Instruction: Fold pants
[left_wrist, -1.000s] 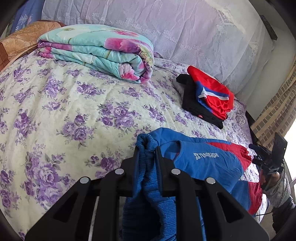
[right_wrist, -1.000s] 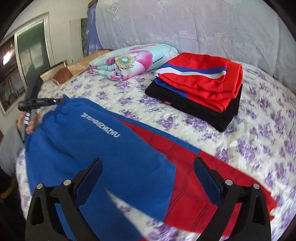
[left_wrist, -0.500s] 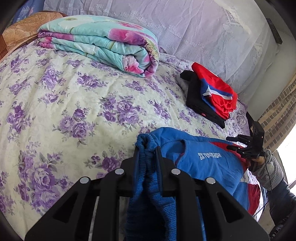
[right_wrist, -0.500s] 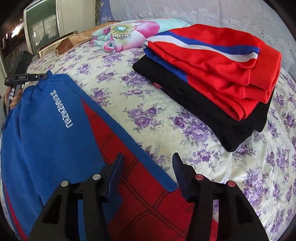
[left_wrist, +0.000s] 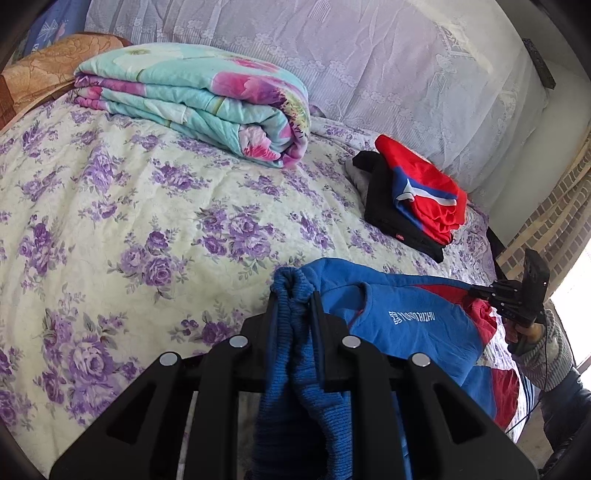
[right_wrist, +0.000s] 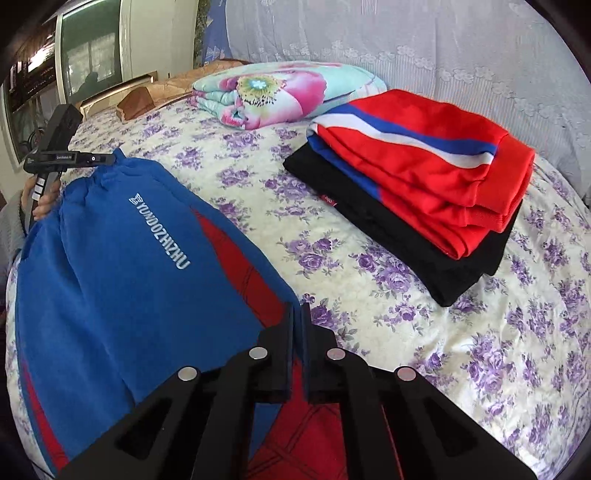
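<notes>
With both claws clamped on pants (right_wrist: 110, 277) — left gripper (left_wrist: 293, 295) on ribbed waistband, right gripper (right_wrist: 297, 314) just closed on edge — lift evenly, keep cloth taut, fold across bed (left_wrist: 147, 206).

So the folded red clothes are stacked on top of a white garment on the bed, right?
Not quite. The folded red clothes sit on a black garment, not a white one, on the bed. The right wrist view shows it plainly.

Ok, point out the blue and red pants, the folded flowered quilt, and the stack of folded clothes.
blue and red pants (right_wrist: 110, 277), right wrist view, blue panel below the lettering.
folded flowered quilt (left_wrist: 192, 96), left wrist view, top layer.
stack of folded clothes (right_wrist: 424, 155), right wrist view, red top garment.
</notes>
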